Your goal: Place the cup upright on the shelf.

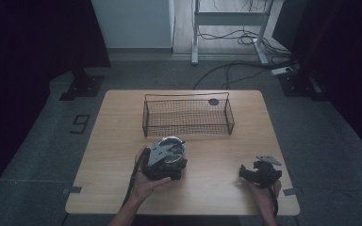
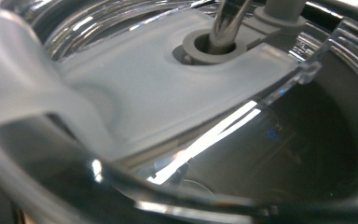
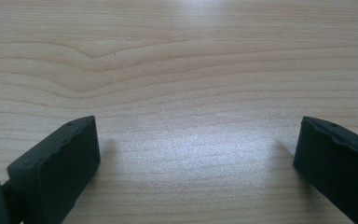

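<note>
- Left gripper [image 1: 166,162]: pressed against the clear lidded jar [image 1: 171,149]; I cannot tell its jaw state.
- Right gripper [image 3: 196,154]: jaws apart, over bare table [image 1: 217,160].
- Jar sits near-left, before wire basket [image 1: 187,117]; I'd lift level.

The high view is dimly lit, with corners lost in darkness. Streaks of glare are seen on the clear lid [image 2: 223,140], which is blurred at close range. Soft shadows are cast beside the jaws on the evenly lit table [image 3: 191,70].
</note>
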Tool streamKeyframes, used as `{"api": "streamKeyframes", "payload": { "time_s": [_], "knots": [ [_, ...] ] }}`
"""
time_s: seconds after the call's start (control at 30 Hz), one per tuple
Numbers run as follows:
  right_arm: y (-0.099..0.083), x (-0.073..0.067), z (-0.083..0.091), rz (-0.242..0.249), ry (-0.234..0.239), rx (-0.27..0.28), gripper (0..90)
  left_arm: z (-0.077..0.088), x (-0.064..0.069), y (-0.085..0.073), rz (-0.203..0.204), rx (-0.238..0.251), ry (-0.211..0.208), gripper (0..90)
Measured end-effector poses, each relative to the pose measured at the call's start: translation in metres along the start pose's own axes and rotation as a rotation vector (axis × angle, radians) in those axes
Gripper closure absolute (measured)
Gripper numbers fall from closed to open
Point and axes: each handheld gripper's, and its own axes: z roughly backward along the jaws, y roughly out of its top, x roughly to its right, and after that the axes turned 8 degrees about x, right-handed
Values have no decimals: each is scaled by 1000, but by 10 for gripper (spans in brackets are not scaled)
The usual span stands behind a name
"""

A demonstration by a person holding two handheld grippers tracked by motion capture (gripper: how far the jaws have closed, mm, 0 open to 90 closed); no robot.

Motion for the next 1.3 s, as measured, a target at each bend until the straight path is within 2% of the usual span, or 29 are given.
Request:
{"api": "streamKeyframes", "payload": {
  "time_s": [0.07,0.5,0.9,1.3],
  "knots": [
    [0,0,0,0,0,0,0,1,-2,1,5,4,-14,39],
    [0,0,0,0,0,0,0,2,-11,16,45,26,-22,40],
    [0,0,0,-1,0,0,0,1,-19,24,47,22,-12,40],
    [0,0,0,-1,0,-1,0,3,-22,33,30,25,-13,40]
  ]
}}
